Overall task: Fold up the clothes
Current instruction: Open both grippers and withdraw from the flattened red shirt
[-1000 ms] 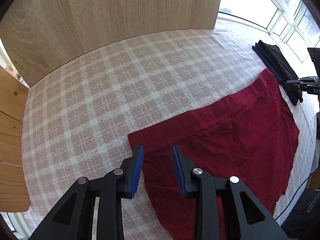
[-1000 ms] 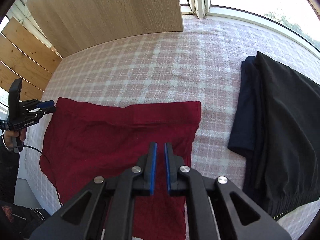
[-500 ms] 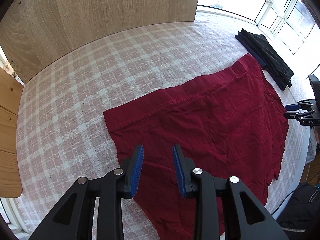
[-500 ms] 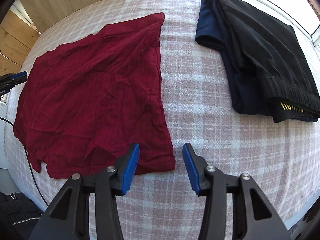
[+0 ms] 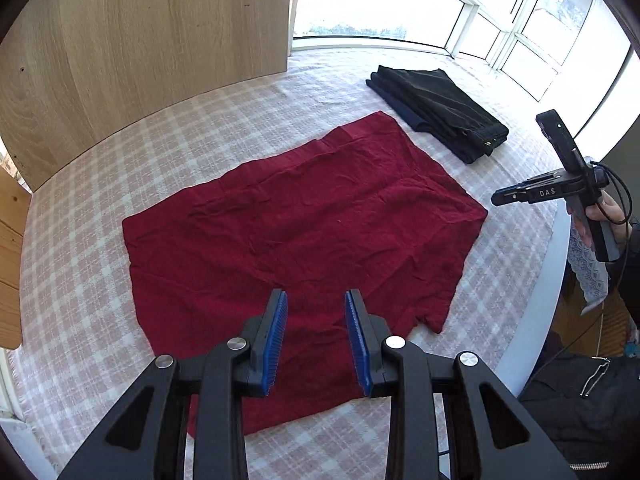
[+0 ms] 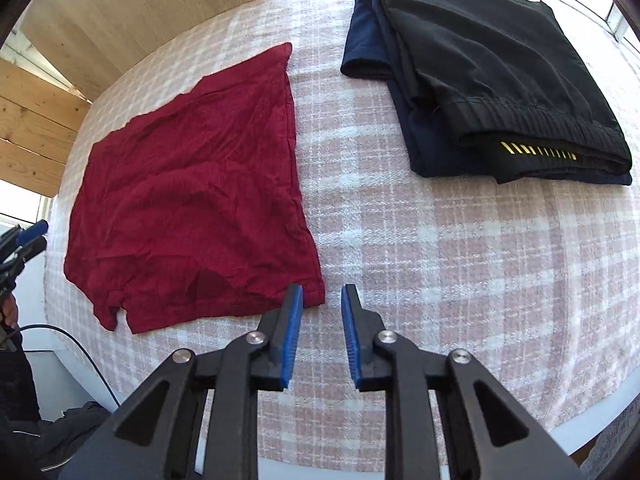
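The red garment [image 5: 296,240] lies spread flat and wrinkled on the surface [image 5: 120,184], which is covered by a pink-and-white checked cloth. In the left wrist view the left tool [image 5: 316,300] hangs above the garment's near part, its blue-padded fingers [image 5: 276,332] set wide apart and holding nothing; most of the red cloth stretches from the tips toward 12 o'clock, with one corner out at 2 o'clock and another at 10 o'clock. A small notch in the near hem shows at about 3 o'clock from the tips.

In the right wrist view the right tool [image 6: 318,292] is also open, with a moderate gap and nothing between its pads. The near right corner of the red garment [image 6: 192,200] sits just beside the left pad's tip, at roughly 10 o'clock; whether the pad touches the cloth cannot be told. The rest of the garment spreads toward 10 and 11 o'clock.

A folded stack of dark clothes [image 6: 480,80], black over navy, lies well apart from the red piece, at 1 o'clock from the right tool. A wooden panel [image 5: 140,52] stands at the far edge of the surface.
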Demonstrator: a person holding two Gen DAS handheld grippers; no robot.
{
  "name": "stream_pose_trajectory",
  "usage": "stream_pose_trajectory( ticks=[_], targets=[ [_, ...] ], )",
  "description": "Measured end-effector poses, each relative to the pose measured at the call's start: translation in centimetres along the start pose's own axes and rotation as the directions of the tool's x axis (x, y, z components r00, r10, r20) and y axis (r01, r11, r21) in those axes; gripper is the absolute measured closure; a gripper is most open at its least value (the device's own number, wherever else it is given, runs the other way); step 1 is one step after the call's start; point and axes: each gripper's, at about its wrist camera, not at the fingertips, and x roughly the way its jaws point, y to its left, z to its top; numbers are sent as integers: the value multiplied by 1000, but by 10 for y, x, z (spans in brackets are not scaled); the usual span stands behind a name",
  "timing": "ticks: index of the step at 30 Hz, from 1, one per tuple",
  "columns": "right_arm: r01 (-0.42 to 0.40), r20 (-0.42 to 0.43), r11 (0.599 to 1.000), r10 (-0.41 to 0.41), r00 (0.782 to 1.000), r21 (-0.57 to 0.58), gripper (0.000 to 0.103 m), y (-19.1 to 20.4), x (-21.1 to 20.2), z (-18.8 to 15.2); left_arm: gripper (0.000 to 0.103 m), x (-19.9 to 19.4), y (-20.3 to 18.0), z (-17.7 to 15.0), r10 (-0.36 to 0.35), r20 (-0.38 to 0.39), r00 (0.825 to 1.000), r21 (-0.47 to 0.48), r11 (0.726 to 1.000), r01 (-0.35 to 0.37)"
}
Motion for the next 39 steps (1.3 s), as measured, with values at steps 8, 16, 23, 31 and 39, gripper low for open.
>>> stream_pose_trajectory(
  ticks=[8, 16, 23, 31, 39],
  targets=[
    [163, 122, 943, -133, 984, -290, 82, 5, -30, 52, 65, 41, -144, 18, 7, 25, 1000, 68, 998, -9],
    [189, 142, 838, -135, 981, -512, 77, -20, -15, 103, 65, 100, -215, 49, 126, -11, 992, -115, 985, -127],
    [153, 149, 771, -76, 986, -618, 66, -22, -4, 123, 64, 133, -249, 68, 241, -64, 968, -245, 937, -249],
    [95, 84, 738, -52, 995, -668, 56, -14, 17, 155, 63, 149, -264, 76, 322, -104, 941, -263, 903, -339],
    [34, 8, 695, -41, 999, -718, 56, 13, 55, 179, 63, 153, -247, 76, 283, -79, 956, -301, 907, -293]
  ],
)
